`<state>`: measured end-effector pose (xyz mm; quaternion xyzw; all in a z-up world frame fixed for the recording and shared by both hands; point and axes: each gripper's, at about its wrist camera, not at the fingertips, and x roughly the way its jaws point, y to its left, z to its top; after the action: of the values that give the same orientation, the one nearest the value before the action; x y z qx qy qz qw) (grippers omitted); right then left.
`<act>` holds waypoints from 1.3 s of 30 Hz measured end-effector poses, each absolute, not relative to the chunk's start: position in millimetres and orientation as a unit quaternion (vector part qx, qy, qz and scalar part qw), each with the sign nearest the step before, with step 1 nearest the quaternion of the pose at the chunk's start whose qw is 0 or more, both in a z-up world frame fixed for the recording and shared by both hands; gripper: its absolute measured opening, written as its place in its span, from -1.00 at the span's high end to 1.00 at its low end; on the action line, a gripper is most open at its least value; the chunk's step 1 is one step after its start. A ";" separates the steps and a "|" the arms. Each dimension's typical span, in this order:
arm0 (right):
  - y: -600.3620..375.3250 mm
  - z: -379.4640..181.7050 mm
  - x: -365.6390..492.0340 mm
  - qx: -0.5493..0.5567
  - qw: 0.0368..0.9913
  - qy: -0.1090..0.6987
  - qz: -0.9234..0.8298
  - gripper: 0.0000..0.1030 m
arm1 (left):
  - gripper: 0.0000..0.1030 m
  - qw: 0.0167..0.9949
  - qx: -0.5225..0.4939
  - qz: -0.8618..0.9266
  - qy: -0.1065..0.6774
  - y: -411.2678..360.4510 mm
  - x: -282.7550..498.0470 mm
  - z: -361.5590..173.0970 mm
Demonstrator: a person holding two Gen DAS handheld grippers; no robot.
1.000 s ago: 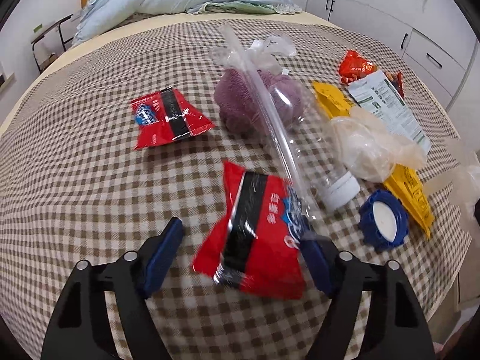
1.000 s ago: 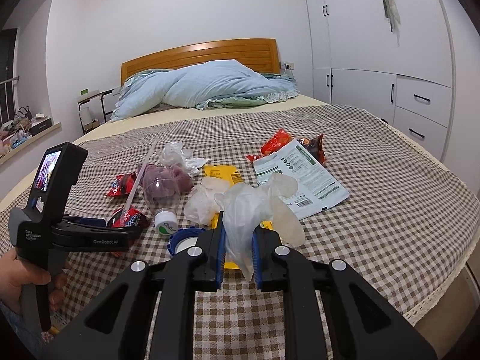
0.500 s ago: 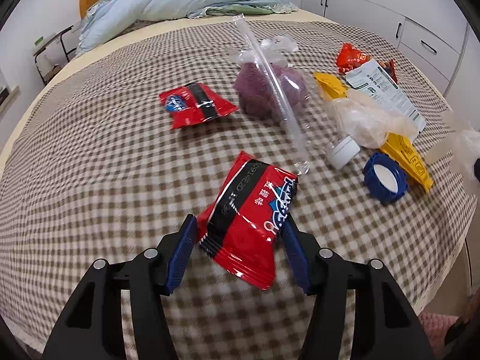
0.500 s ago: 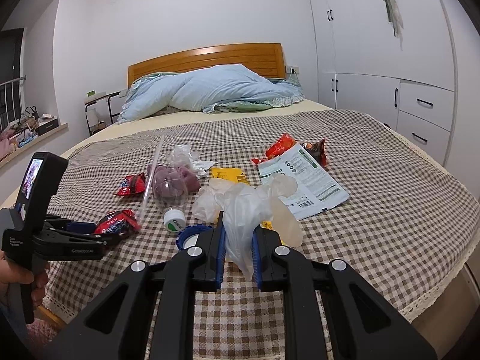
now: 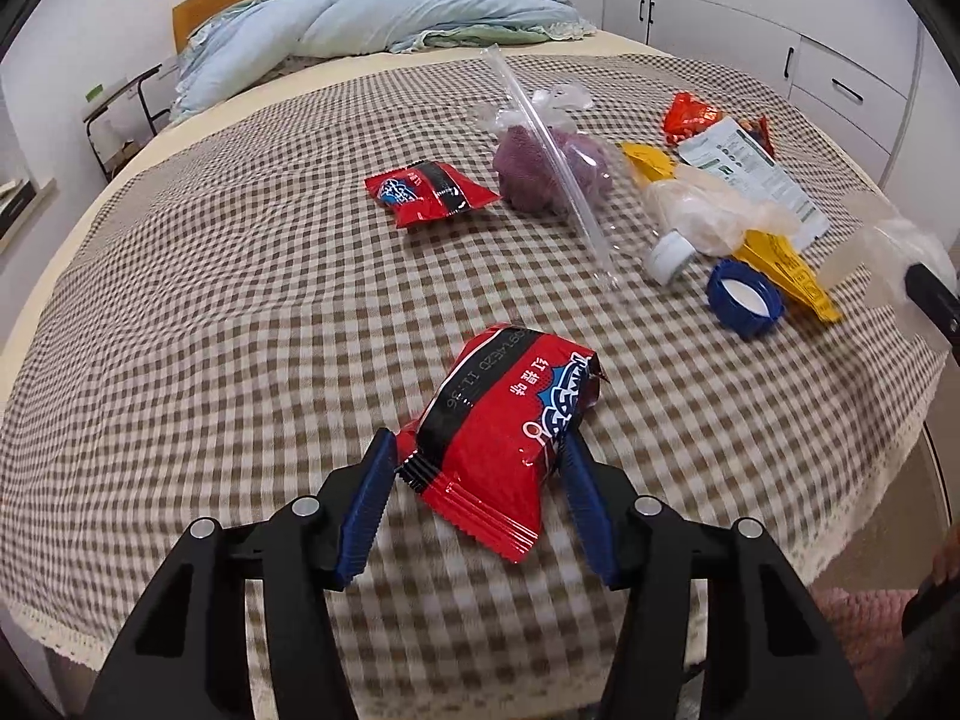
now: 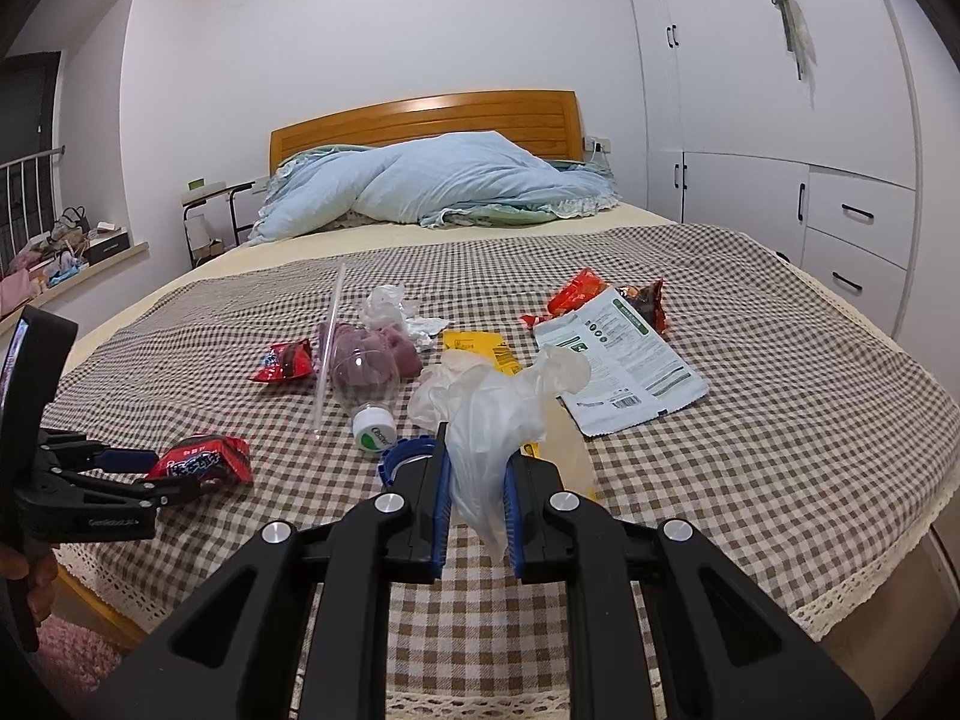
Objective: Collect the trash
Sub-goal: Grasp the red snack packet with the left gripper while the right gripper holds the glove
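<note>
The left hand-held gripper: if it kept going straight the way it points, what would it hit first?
Probably the checked bedspread just beyond the red snack packet the left hand-held gripper holds; depth is unclear.

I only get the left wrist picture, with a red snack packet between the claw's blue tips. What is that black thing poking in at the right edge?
Observer: That is the right claw, shut on crumpled translucent plastic.
Operator: Who holds the claw I'm looking along?
Observer: A hand grips the handle of the left claw, by the bed's near corner.
Operator: Anything else I'm missing?
Observer: A pale item hangs high on the wardrobe door.
</note>
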<state>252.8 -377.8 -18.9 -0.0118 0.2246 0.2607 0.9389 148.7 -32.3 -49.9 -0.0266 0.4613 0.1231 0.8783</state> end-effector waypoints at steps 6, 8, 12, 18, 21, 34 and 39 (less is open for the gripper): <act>-381.4 -19.0 247.9 -0.012 0.940 0.223 0.259 0.71 | -0.10 0.868 -0.024 0.092 0.488 -39.8 141.4 -61.7; -383.6 -18.6 247.3 -0.011 0.940 0.223 0.258 0.71 | -0.34 0.867 -0.017 0.089 0.491 -40.0 143.8 -62.2; -388.2 -17.3 247.1 -0.012 0.941 0.221 0.256 0.71 | -0.49 0.865 -0.002 0.087 0.495 -37.7 155.3 -58.4; -392.6 -14.6 247.4 -0.010 0.942 0.218 0.256 0.71 | -0.37 0.862 -0.012 0.054 0.504 -32.7 178.5 -59.3; -392.3 -13.9 247.0 -0.012 0.941 0.217 0.258 0.71 | 0.16 0.861 -0.013 0.055 0.506 -35.9 176.5 -60.3; -394.8 -18.3 230.4 -0.007 0.936 0.223 0.272 0.71 | 0.27 0.868 -0.020 0.064 0.492 -50.1 146.9 -40.2; -404.1 -22.9 214.2 -0.005 0.933 0.227 0.278 0.71 | 0.27 0.872 -0.017 0.059 0.485 -60.7 133.2 -31.2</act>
<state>214.2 -404.1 -22.9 -0.0050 0.2270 0.2777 0.9334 133.2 -60.7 -31.2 -0.0168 0.4852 0.0589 0.8723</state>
